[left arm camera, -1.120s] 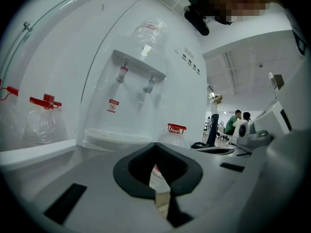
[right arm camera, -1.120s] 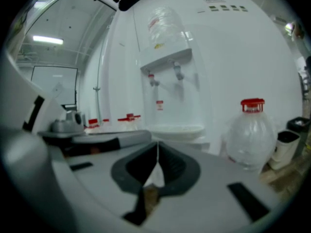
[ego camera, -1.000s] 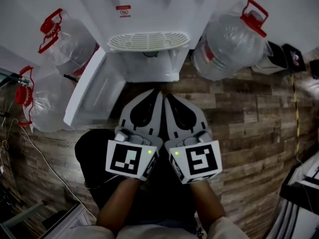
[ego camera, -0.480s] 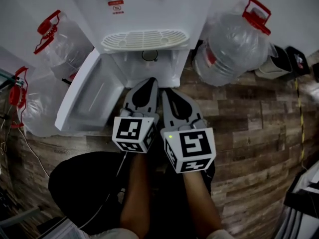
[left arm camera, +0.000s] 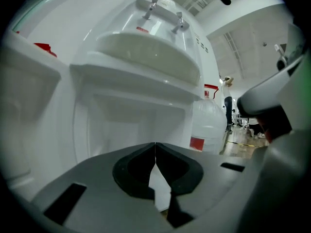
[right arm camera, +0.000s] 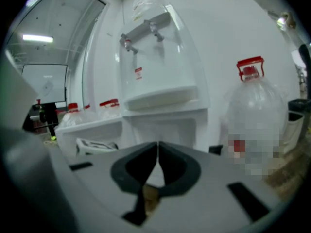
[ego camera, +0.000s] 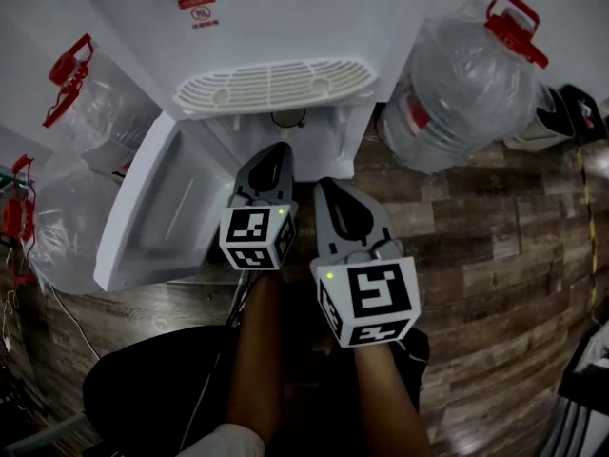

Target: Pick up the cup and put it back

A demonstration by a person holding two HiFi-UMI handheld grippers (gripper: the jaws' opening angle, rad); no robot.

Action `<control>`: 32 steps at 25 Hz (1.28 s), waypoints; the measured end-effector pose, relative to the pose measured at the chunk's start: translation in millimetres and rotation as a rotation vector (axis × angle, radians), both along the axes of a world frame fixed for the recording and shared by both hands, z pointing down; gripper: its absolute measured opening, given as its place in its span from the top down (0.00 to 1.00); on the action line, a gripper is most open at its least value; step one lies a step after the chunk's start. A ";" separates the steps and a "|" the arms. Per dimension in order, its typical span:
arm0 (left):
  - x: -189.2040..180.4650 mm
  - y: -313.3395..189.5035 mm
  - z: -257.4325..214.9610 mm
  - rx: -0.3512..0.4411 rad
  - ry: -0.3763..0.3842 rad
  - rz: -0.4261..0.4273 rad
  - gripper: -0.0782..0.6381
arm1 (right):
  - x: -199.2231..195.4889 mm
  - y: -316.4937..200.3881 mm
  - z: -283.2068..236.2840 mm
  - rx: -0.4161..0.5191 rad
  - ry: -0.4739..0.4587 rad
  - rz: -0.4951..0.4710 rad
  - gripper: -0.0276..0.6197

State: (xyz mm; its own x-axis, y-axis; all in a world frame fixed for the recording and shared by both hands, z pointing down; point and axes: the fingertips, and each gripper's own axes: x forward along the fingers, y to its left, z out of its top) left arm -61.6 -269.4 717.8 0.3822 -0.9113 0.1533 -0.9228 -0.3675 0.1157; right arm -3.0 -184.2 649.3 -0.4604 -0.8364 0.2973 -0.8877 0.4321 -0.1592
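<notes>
The left gripper (ego camera: 276, 152) and right gripper (ego camera: 330, 188) are held, fingers closed on nothing, before the open compartment of the water dispenser (ego camera: 285, 27); inside, a round rim, seemingly the cup (ego camera: 288, 118), is seen standing upright.

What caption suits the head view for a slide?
Left gripper and right gripper, both shut and empty, point at a white water dispenser's open cabinet, flanked by water jugs.

Your cup (ego camera: 287, 117) shows only as a small round rim, pale with a darker middle. It seems to stand mouth up in the dispenser's (ego camera: 285, 17) open lower compartment (ego camera: 328, 133), just under the drip tray (ego camera: 271, 82). Its sides are hidden.
</notes>
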 end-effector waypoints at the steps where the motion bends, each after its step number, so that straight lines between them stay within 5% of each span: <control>1: -0.5 -5.5 8.3 -0.008 -0.008 0.002 0.88 | -6.6 -0.2 0.0 0.004 0.006 -0.017 0.92; 14: -10.8 -46.6 88.4 -0.110 -0.018 -0.024 0.87 | -36.0 -11.2 17.6 -0.026 0.005 -0.083 0.92; 18: -15.8 -53.0 104.1 -0.141 -0.015 -0.038 0.80 | -38.1 -14.8 23.2 -0.032 0.003 -0.086 0.92; 32: -17.4 -69.5 137.1 -0.193 -0.002 -0.025 0.71 | -12.7 -27.1 43.1 -0.070 0.029 -0.019 0.92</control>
